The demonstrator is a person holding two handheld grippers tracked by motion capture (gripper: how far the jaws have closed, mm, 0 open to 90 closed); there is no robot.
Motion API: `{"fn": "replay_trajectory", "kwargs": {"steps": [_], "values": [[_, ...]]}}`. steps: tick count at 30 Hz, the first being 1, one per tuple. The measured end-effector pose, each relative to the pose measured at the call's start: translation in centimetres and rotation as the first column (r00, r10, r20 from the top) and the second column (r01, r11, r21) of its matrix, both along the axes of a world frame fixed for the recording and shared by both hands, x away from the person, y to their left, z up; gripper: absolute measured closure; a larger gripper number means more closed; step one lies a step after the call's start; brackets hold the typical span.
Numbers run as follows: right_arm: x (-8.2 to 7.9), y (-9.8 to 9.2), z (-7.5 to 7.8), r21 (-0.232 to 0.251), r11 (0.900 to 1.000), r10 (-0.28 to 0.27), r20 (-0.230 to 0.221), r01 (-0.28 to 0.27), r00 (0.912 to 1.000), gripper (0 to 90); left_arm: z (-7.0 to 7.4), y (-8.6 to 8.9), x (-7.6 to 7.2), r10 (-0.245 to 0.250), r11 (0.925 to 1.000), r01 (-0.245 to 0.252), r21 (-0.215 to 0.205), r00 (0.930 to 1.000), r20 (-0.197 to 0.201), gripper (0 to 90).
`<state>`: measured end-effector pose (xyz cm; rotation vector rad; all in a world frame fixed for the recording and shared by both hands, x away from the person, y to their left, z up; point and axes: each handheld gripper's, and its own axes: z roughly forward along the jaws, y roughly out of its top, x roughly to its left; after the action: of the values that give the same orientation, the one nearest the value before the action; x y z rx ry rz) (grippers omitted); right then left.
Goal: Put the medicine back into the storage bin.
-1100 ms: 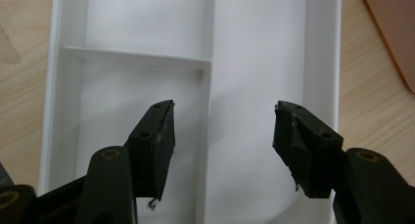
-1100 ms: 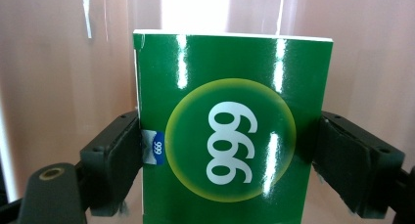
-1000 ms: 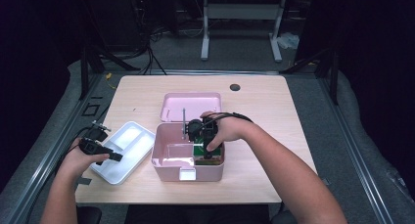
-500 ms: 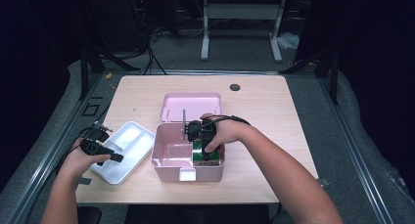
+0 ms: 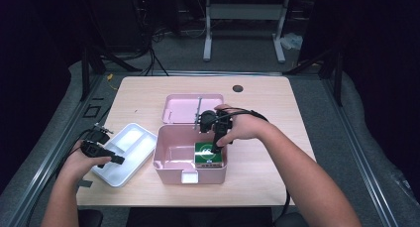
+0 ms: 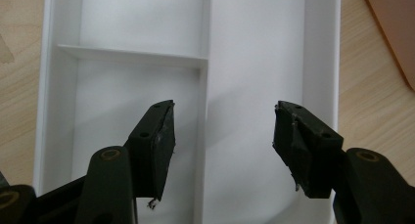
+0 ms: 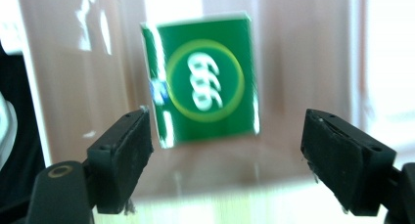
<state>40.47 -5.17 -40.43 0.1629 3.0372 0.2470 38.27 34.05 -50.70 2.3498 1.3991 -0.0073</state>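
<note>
A pink box (image 5: pixel 171 168) stands open near the table's front, its lid (image 5: pixel 181 109) lying flat behind it. A green packet (image 5: pixel 207 154) (image 7: pixel 205 99) with a yellow ring and white figures lies inside the box at its right end. My right gripper (image 5: pixel 216 146) (image 7: pixel 225 158) hangs open just above the packet, jaws wide on either side and apart from it. To the left, my left gripper (image 5: pixel 119 159) (image 6: pixel 222 141) is open over the white divided tray (image 5: pixel 130 138) (image 6: pixel 254 62), holding nothing.
The tray's compartments hold nothing. A dark round grommet (image 5: pixel 237 88) sits near the table's far edge. Bare wood lies right of the box and along the back. Metal rails run along both sides of the table.
My right gripper has lifted slightly off the green packet, which stays in the box. The left gripper has hardly moved.
</note>
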Motion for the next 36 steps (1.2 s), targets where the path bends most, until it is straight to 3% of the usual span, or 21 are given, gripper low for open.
{"fn": "replay_trajectory", "kwargs": {"steps": [7, 13, 16, 17, 18, 19, 20, 21, 22, 23, 24, 25, 26, 27, 28, 29, 32, 33, 34, 35, 36], "values": [[0.1, -4.1, 1.0, 0.057, 0.993, -0.109, 0.024, 0.108, 0.9937, 21.9, 0.1, 0.0, -0.1, 0.006, 1.0, -0.006, -0.001, 1.0, 0.002, 40.7], [0.0, -7.1, -0.1, 0.067, 0.98, -0.19, 0.026, 0.188, 0.9814, 23.5, 0.1, 0.0, 0.0, 0.003, 1.0, -0.003, 0.002, 1.0, 0.0, 40.7], [0.2, -8.8, -1.1, 0.072, 0.965, -0.255, 0.009, 0.254, 0.9669, 24.9, 0.0, 0.0, 0.0, 0.006, 1.0, -0.006, 0.006, 1.0, -0.002, 40.7], [0.2, -8.8, -1.1, 0.072, 0.965, -0.255, 0.009, 0.254, 0.9669, 24.9, 0.0, 0.0, 0.0, 0.006, 1.0, -0.006, 0.006, 1.0, -0.002, 40.7], [0.2, -9.1, -1.3, 0.077, 0.958, -0.28, 0.034, 0.277, 0.9593, 25.0, -0.1, 0.0, 0.0, 0.007, 0.9999, -0.007, 0.007, 1.0, -0.003, 40.7], [0.3, -9.7, -1.7, 0.09, 0.944, -0.323, 0.036, 0.318, 0.9458, 25.1, -0.1, 0.0, 0.0, 0.008, 0.9999, -0.008, 0.009, 1.0, -0.005, 40.7], [0.4, -10.4, -2.1, 0.112, 0.92, -0.38, 0.035, 0.375, 0.9241, 25.1, -0.1, 0.0, 0.0, 0.008, 0.9999, -0.008, 0.01, 0.9999, -0.008, 41.3], [0.4, -10.4, -2.1, 0.112, 0.92, -0.38, 0.035, 0.375, 0.9241, 25.1, -0.1, 0.0, 0.0, 0.008, 0.9999, -0.008, 0.01, 0.9999, -0.008, 41.9], [0.4, -10.6, -2.3, 0.128, 0.909, -0.404, 0.038, 0.397, 0.9138, 25.1, -0.1, 0.0, 0.0, 0.002, 0.9999, -0.002, 0.012, 1.0, -0.01, 41.9], [0.4, -11.1, -2.7, 0.15, 0.887, -0.447, 0.037, 0.437, 0.8939, 25.1, -0.1, 0.0, 0.0, 0.003, 0.9999, -0.003, 0.013, 0.9999, -0.015, 42.3], [0.2, -11.7, -3.3, 0.184, 0.855, -0.5, 0.047, 0.484, 0.865, 25.1, -0.1, -0.1, 0.0, 0.005, 0.9997, -0.005, 0.022, 0.9999, -0.015, 43.2], [0.2, -11.7, -3.3, 0.184, 0.855, -0.5, 0.047, 0.484, 0.865, 25.1, -0.1, -0.1, 0.0, 0.005, 0.9997, -0.005, 0.022, 0.9999, -0.015, 43.6], [0.1, -11.9, -3.5, 0.2, 0.839, -0.523, 0.043, 0.505, 0.8515, 25.2, -0.1, -0.1, 0.0, 0.009, 0.9997, -0.008, 0.024, 0.9998, -0.016, 43.6], [0.0, -12.3, -3.9, 0.223, 0.817, -0.553, 0.046, 0.532, 0.8317, 26.0, -0.1, -0.1, 0.0, 0.012, 0.9996, -0.011, 0.027, 0.9997, -0.019, 45.8], [-0.4, -12.9, -4.5, 0.262, 0.785, -0.593, 0.056, 0.561, 0.8033, 28.0, 0.0, -0.2, 0.1, 0.015, 0.9992, -0.014, 0.036, 0.9997, -0.018, 46.2], [-0.4, -12.9, -4.5, 0.262, 0.785, -0.593, 0.056, 0.561, 0.8033, 28.0, 0.0, -0.2, 0.1, 0.017, 0.999, -0.017, 0.041, 0.9997, -0.016, 46.2], [-1.8, -13.6, -6.1, 0.349, 0.735, -0.635, 0.054, 0.582, 0.7704, 32.6, 0.1, -0.3, 0.4, 0.026, 0.9982, -0.025, 0.054, 0.9997, -0.003, 51.2], [-1.8, -13.6, -6.1, 0.349, 0.735, -0.635, 0.054, 0.582, 0.7704, 32.6, 0.1, -0.3, 0.4, 0.026, 0.9982, -0.025, 0.054, 0.9997, -0.003, 52.2], [-2.5, -13.8, -6.9, 0.39, 0.707, -0.653, 0.038, 0.59, 0.7565, 33.3, 0.1, -0.4, 0.5, 0.023, 0.9977, -0.023, 0.063, 0.9997, -0.001, 54.5], [-2.5, -13.8, -6.9, 0.39, 0.707, -0.653, 0.038, 0.59, 0.7565, 33.3, 0.1, -0.4, 0.5, 0.023, 0.9977, -0.023, 0.063, 0.9997, -0.001, 55.4], [-2.8, -13.9, -7.3, 0.406, 0.692, -0.663, 0.032, 0.597, 0.7475, 33.8, 0.1, -0.5, 0.6, 0.009, 0.997, -0.008, 0.077, 1.0, -0.004, 55.4]]}}
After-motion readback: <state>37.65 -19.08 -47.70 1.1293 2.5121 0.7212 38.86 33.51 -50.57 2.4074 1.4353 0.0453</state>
